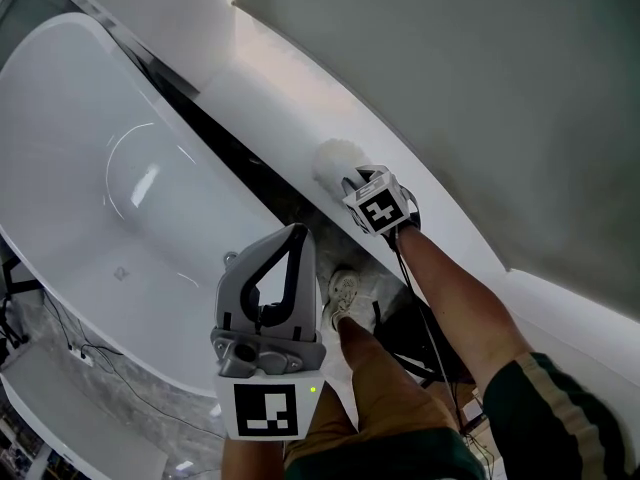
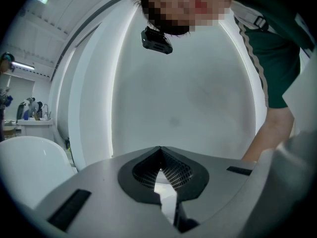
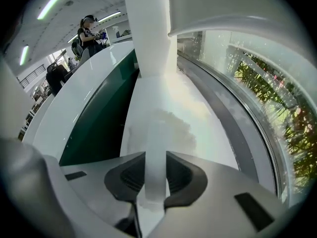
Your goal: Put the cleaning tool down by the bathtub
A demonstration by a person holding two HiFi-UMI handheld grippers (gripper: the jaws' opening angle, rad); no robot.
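Right gripper view: your right gripper (image 3: 155,172) is clamped on the cleaning tool (image 3: 156,148) by its white handle, its fluffy head over the white ledge (image 1: 290,93) beside the bathtub (image 1: 120,198). Your left gripper (image 2: 159,155) hovers, jaws together, empty.

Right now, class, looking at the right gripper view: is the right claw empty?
No, the right claw is shut on the white handle of the cleaning tool, which stands between its pads.

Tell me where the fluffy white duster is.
The duster is centre-right in the head view, clamped in the right tool, over the white ledge beside the white bathtub.
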